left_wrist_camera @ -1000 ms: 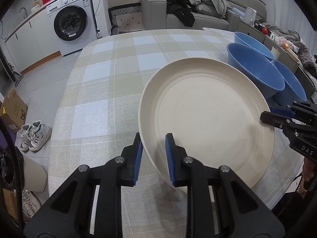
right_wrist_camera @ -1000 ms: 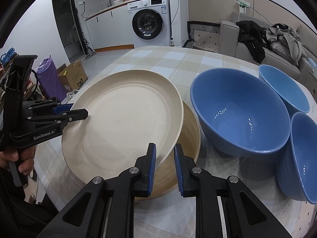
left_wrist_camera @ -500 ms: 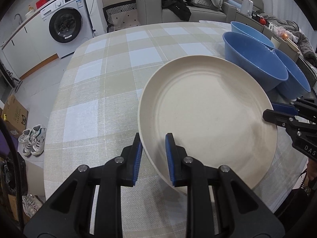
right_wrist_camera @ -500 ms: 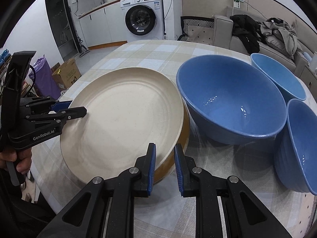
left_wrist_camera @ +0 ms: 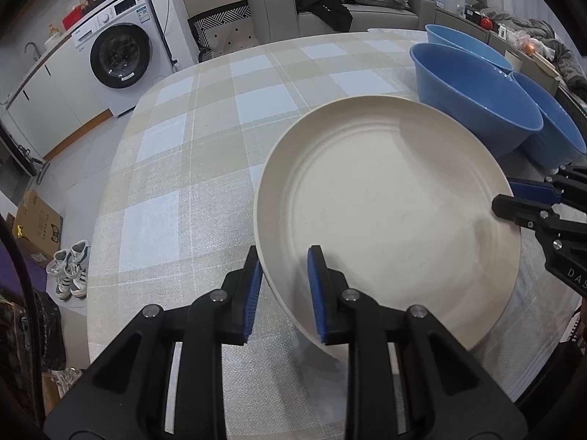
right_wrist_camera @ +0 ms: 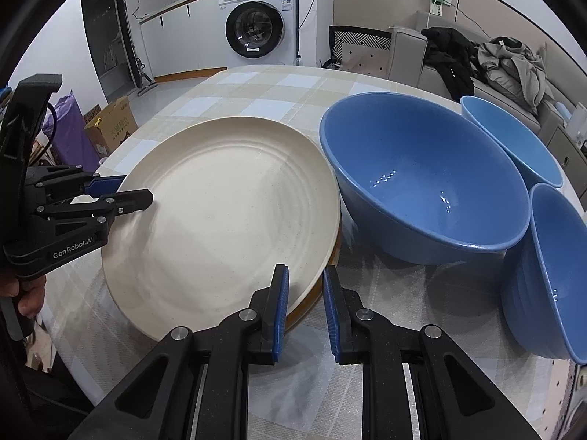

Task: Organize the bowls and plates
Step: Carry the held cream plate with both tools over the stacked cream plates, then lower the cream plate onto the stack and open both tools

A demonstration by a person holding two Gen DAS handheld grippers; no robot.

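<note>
A cream plate [left_wrist_camera: 385, 212] [right_wrist_camera: 227, 212] lies almost level on top of a second plate, of which only a tan rim [right_wrist_camera: 335, 245] shows. My left gripper [left_wrist_camera: 284, 267] [right_wrist_camera: 135, 190] straddles the cream plate's near-left rim. Its jaws are opening, with the rim still between the pads. My right gripper [right_wrist_camera: 304, 286] [left_wrist_camera: 513, 198] is shut on the opposite rim. A large blue bowl [right_wrist_camera: 422, 183] [left_wrist_camera: 473, 99] stands right beside the plates. A paler blue bowl [right_wrist_camera: 513, 139] is behind it and a third blue bowl [right_wrist_camera: 550, 275] stands at the right.
The round table with a checked cloth [left_wrist_camera: 190, 168] drops off close to both grippers. A person's hand [right_wrist_camera: 29, 293] holds the left gripper's handle. On the floor beyond are a cardboard box [right_wrist_camera: 110, 128], shoes [left_wrist_camera: 71, 271] and a washing machine [left_wrist_camera: 117, 55].
The cream plate, held by both grippers, has come down and slid toward the bowls. It now covers nearly all of the tan-rimmed plate, which showed widely a second ago.
</note>
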